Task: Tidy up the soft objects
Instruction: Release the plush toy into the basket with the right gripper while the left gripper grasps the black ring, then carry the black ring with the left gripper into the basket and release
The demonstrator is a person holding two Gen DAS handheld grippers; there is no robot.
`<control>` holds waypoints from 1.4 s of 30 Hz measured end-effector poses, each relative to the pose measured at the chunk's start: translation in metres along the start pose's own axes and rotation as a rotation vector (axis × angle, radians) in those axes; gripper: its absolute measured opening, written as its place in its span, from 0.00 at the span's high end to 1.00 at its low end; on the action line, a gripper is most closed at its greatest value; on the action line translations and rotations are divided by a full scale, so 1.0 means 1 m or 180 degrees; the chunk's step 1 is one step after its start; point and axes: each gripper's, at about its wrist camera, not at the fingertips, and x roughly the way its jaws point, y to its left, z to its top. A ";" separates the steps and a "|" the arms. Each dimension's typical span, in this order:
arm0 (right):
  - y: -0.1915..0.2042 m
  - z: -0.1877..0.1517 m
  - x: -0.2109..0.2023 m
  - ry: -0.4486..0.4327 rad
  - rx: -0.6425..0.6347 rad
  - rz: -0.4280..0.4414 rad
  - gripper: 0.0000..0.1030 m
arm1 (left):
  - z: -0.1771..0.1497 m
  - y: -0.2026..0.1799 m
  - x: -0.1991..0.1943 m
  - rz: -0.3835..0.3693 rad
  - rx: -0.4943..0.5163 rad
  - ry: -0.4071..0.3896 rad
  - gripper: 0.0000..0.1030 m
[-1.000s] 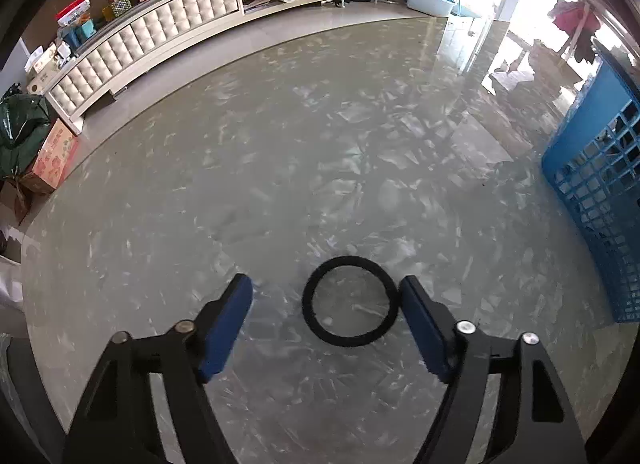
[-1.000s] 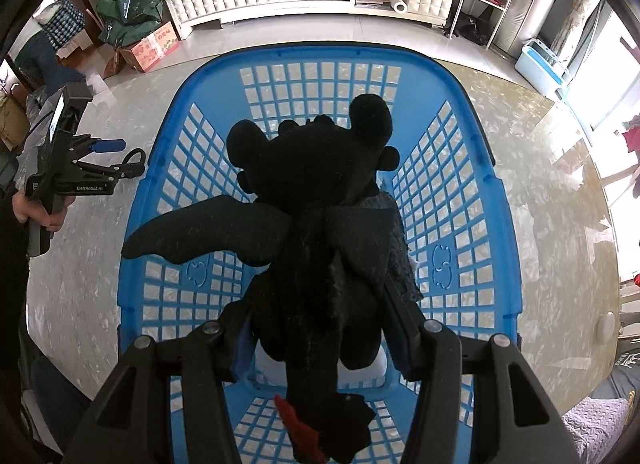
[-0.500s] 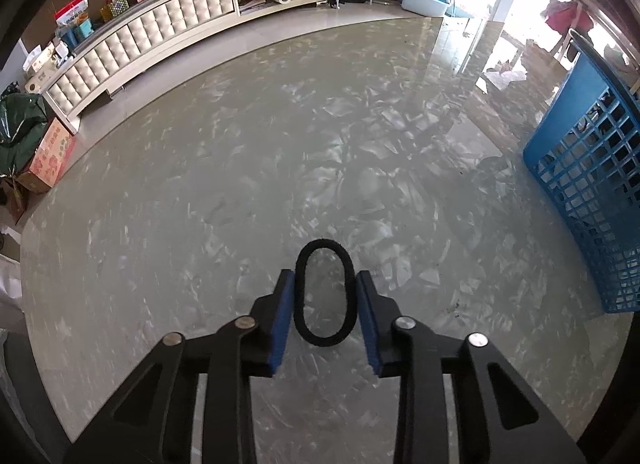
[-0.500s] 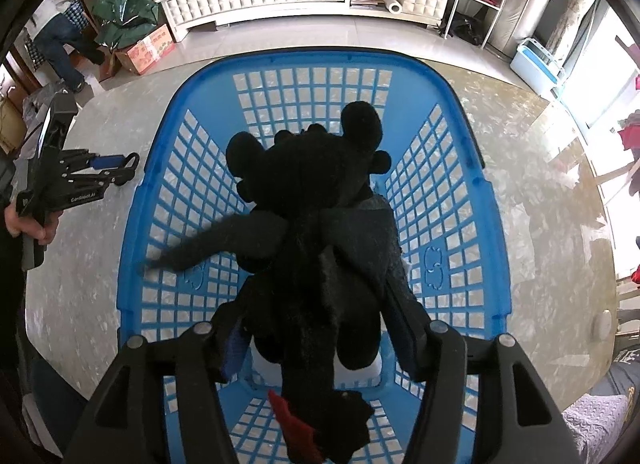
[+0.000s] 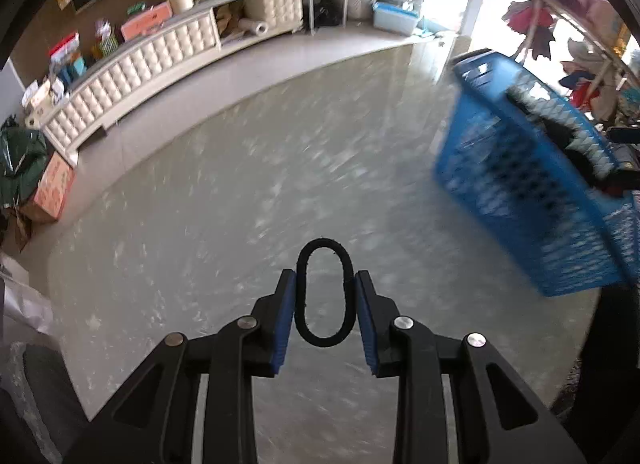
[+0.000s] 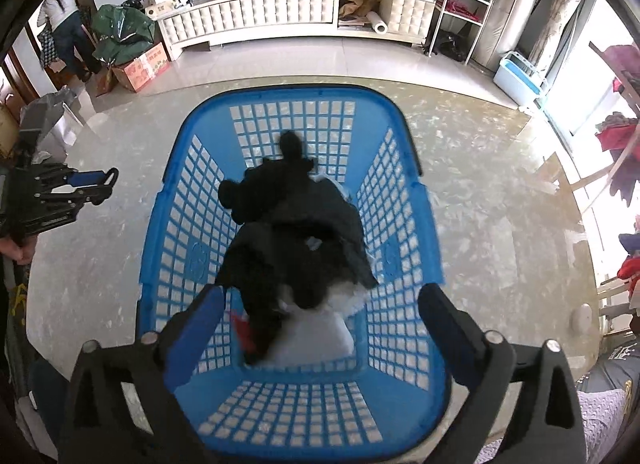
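Grippers: left gripper (image 5: 325, 296) clamps one black ring (image 5: 325, 293), squeezed to an oval above floor; right gripper (image 6: 320, 320) gapes wide, empty, over one basket (image 6: 416, 200) holding one plush (image 6: 288, 232).

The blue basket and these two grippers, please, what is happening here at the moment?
A person is sorting soft things into the blue basket. The right gripper is open above it, and the black plush toy lies inside, free of the fingers. The left gripper is shut on a black hair tie, squeezed into an oval, over the marble table beside the basket.
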 end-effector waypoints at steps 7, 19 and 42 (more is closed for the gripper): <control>-0.022 -0.025 -0.020 -0.0044 0.0080 0.0015 0.00 | 0.003 -0.059 -0.064 -0.0097 0.0206 -0.0250 0.74; -0.035 -0.049 -0.051 -0.0194 0.0174 0.0089 0.00 | 0.020 -0.152 -0.121 -0.0307 0.0561 -0.0446 0.74; -0.087 -0.069 -0.036 -0.0238 0.0381 0.0225 0.00 | 0.057 -0.262 -0.044 -0.0571 0.0943 -0.0039 0.74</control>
